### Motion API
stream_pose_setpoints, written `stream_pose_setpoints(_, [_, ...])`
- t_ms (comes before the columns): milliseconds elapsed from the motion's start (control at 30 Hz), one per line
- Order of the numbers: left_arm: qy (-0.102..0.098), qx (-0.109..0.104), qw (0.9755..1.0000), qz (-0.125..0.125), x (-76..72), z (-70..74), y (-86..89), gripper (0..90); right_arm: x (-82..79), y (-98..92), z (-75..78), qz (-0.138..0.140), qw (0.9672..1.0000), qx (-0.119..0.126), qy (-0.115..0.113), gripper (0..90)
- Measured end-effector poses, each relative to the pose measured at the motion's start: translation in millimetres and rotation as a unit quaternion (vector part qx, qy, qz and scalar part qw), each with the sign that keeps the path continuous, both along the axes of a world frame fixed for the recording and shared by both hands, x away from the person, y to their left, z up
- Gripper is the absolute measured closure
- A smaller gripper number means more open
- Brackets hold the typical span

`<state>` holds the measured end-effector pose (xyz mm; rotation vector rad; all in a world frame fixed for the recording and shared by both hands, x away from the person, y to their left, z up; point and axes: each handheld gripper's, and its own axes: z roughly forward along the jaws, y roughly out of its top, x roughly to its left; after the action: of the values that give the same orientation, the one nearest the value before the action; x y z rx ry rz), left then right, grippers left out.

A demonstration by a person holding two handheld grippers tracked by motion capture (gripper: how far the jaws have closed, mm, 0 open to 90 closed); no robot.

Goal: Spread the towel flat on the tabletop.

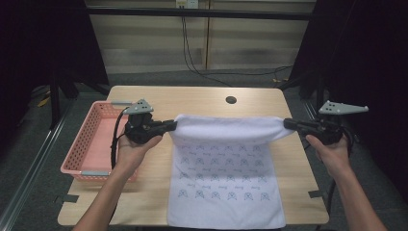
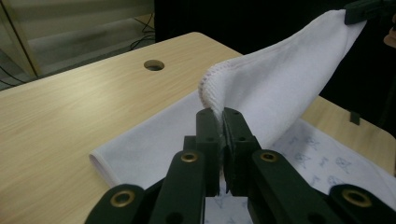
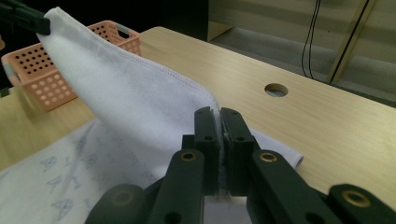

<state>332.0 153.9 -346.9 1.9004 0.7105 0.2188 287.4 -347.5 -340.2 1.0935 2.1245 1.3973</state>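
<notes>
The towel (image 1: 226,166) is clamped at its far corners by the left gripper (image 1: 172,126) and right gripper (image 1: 287,123); its lifted edge is stretched crosswise between them.

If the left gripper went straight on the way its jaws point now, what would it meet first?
The left gripper points across the table at the right gripper, both clamped on the raised edge of the white towel. It would likely push into the towel's lifted fold first, then reach the other gripper; depth is hard to judge.

No words, numbers or brands can be read; the white towel (image 1: 226,178) bears only small, blurred printed motifs.
</notes>
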Motion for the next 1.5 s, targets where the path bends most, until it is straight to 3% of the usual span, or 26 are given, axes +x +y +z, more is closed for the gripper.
stream_pose_setpoints(67, [-0.004, 0.002, 1.0, 0.001, -10.8, -4.8, 2.4, 86.5, -14.1, 2.0, -2.3, 0.009, 1.0, 0.002, 0.002, 86.6])
stream_pose_setpoints(167, [0.006, -0.003, 0.9999, -0.008, -29.4, -23.5, 3.9, 86.6, -39.9, 10.5, -19.8, 0.014, 0.9991, -0.029, 0.026, 86.7])
stream_pose_setpoints(233, [0.01, 0.002, 0.9999, -0.013, -40.1, -33.9, 6.6, 86.6, -46.1, 11.5, -24.2, 0.016, 0.9989, -0.035, 0.028, 86.6])
stream_pose_setpoints(333, [0.019, 0.006, 0.9996, -0.019, -53.3, -45.1, 12.1, 86.4, -64.7, 8.1, -36.2, 0.019, 0.9991, -0.017, 0.034, 86.6])
stream_pose_setpoints(367, [0.031, 0.023, 0.9988, -0.029, -64.1, -59.2, 12.0, 86.1, -75.2, 7.9, -49.4, 0.02, 0.9987, -0.012, 0.045, 86.6])
stream_pose_setpoints(433, [0.039, 0.029, 0.9981, -0.037, -68.4, -67.0, 11.1, 86.1, -79.8, 9.3, -57.7, 0.021, 0.9982, -0.017, 0.055, 86.6])
stream_pose_setpoints(467, [0.046, 0.039, 0.9972, -0.045, -72.4, -75.1, 10.1, 86.0, -84.5, 10.5, -66.1, 0.021, 0.9975, -0.024, 0.063, 86.5])
stream_pose_setpoints(500, [0.06, 0.047, 0.9961, -0.045, -77.8, -91.7, 10.1, 85.0, -91.8, 11.0, -84.1, 0.023, 0.996, -0.023, 0.083, 86.2])
stream_pose_setpoints(533, [0.06, 0.047, 0.9961, -0.045, -77.8, -91.7, 10.1, 85.0, -91.8, 11.0, -84.1, 0.023, 0.996, -0.023, 0.083, 86.2])
stream_pose_setpoints(567, [0.072, 0.052, 0.995, -0.045, -78.6, -99.6, 10.3, 85.0, -94.4, 11.5, -93.3, 0.031, 0.9948, -0.022, 0.094, 86.0])
stream_pose_setpoints(700, [0.099, 0.065, 0.9913, -0.058, -82.7, -120.7, 11.5, 84.1, -102.9, 16.1, -119.4, 0.049, 0.9881, -0.056, 0.134, 84.2])
stream_pose_setpoints(767, [0.114, 0.086, 0.9873, -0.07, -87.8, -128.6, 7.9, 84.0, -107.8, 15.6, -124.7, 0.069, 0.9851, -0.063, 0.145, 82.8])
stream_pose_setpoints(833, [0.117, 0.092, 0.9859, -0.075, -89.9, -130.6, 7.1, 84.1, -109.5, 15.5, -125.3, 0.072, 0.9845, -0.062, 0.147, 82.9])
stream_pose_setpoints(900, [0.127, 0.096, 0.9838, -0.083, -93.4, -132.8, 8.5, 83.5, -113.4, 17.3, -125.7, 0.075, 0.9818, -0.078, 0.156, 81.6])
stream_pose_setpoints(967, [0.13, 0.096, 0.9824, -0.093, -97.4, -132.2, 12.0, 83.5, -117.8, 18.6, -123.7, 0.087, 0.9789, -0.077, 0.168, 81.2])
stream_pose_setpoints(1000, [0.129, 0.103, 0.9816, -0.097, -99.7, -131.5, 13.9, 82.9, -121.3, 19.4, -122.1, 0.087, 0.9791, -0.078, 0.166, 79.1])
stream_pose_setpoints(1033, [0.134, 0.112, 0.9786, -0.109, -104.6, -130.5, 16.8, 80.7, -128.0, 19.7, -119.3, 0.1, 0.9771, -0.078, 0.171, 74.3])
stream_pose_setpoints(1167, [0.132, 0.114, 0.9765, -0.127, -114.6, -124.9, 22.8, 76.8, -142.4, 18.7, -115.3, 0.113, 0.9765, -0.069, 0.17, 69.8])
stream_pose_setpoints(1200, [0.132, 0.114, 0.9765, -0.127, -114.6, -124.9, 22.8, 75.1, -145.1, 19.1, -114.6, 0.111, 0.9776, -0.069, 0.165, 68.9])
stream_pose_setpoints(1300, [0.133, 0.079, 0.9804, -0.122, -114.5, -117.6, 26.5, 71.1, -147.4, 20.2, -113.2, 0.105, 0.9805, -0.064, 0.153, 67.7])
stream_pose_setpoints(1367, [0.117, 0.078, 0.9834, -0.115, -112.6, -112.1, 25.0, 68.9, -144.8, 20.9, -112.1, 0.094, 0.9838, -0.06, 0.14, 65.7])
stream_pose_setpoints(1433, [0.114, 0.072, 0.9863, -0.095, -102.4, -109.7, 18.7, 63.1, -138.7, 21.3, -108.7, 0.084, 0.9876, -0.051, 0.122, 63.6])
stream_pose_setpoints(1500, [0.115, 0.072, 0.9866, -0.091, -97.9, -109.9, 15.2, 61.6, -135.8, 21.6, -108.0, 0.076, 0.9888, -0.05, 0.118, 63.1])
